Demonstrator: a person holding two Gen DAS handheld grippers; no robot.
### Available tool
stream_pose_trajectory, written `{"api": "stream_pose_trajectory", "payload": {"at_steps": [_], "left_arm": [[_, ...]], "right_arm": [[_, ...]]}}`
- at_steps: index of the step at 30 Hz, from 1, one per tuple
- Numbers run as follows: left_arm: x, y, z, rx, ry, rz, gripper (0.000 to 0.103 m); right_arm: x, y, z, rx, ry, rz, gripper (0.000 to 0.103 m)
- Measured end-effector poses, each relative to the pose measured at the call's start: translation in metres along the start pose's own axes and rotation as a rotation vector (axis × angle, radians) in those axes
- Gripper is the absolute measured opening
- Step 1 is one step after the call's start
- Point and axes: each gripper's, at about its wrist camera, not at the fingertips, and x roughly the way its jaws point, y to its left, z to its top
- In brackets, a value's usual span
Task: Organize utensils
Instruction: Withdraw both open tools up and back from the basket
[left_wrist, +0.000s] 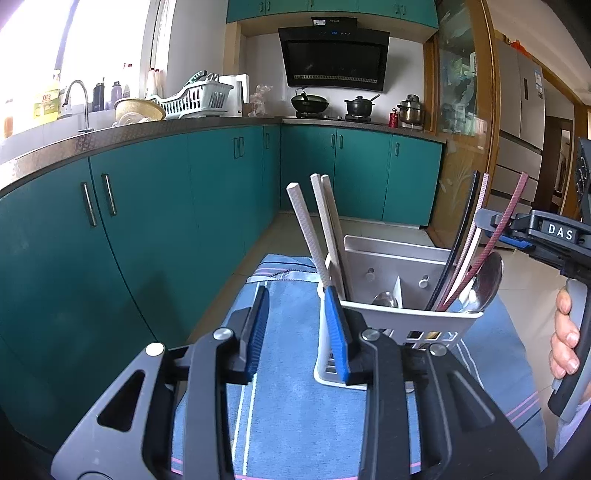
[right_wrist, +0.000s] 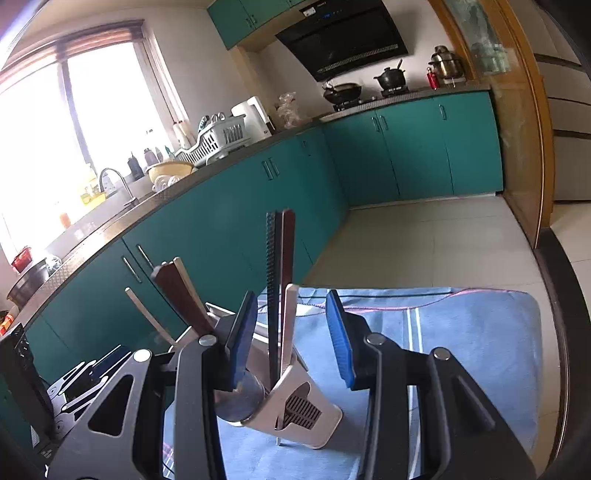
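Utensil holder (left_wrist: 399, 317) beside left tool (left_wrist: 299, 332), apart

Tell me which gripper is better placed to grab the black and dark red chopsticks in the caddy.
Right gripper: its open jaws straddle the black chopstick and dark red chopstick; the left gripper sits at the other end of the white plastic caddy, by white chopsticks.

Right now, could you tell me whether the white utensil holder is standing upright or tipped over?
Upright: the white utensil holder stands on the blue cloth, its opening upward, with chopsticks and spoons rising from it.
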Motion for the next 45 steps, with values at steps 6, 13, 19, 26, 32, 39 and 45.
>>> {"api": "stream_pose_trajectory", "payload": {"at_steps": [6,13,19,26,32,39,45], "left_arm": [[0.000,0.000,-0.003,0.007,0.003,0.000,0.032],[0.000,-0.001,-0.004,0.003,0.006,-0.007,0.032],[-0.001,0.005,-0.008,-0.013,0.009,-0.009,0.033],[-0.003,0.008,-0.008,-0.024,0.012,-0.014,0.038],[-0.006,0.009,-0.006,-0.035,0.015,-0.024,0.039],[-0.022,0.014,-0.007,-0.036,-0.018,-0.001,0.052],[-0.066,0.022,-0.016,-0.030,-0.084,0.010,0.074]], "right_arm": [[0.000,0.000,0.001,0.026,-0.009,0.026,0.007],[-0.033,0.011,0.023,0.007,-0.125,0.010,0.007],[-0.047,0.023,0.017,-0.088,-0.217,-0.017,0.007],[-0.063,0.018,0.006,-0.075,-0.228,-0.041,0.014],[-0.079,0.014,0.012,-0.049,-0.269,-0.096,0.043],[-0.109,0.042,-0.014,-0.100,-0.285,-0.255,0.066],[-0.134,0.088,-0.073,-0.126,-0.278,-0.314,0.095]]}}
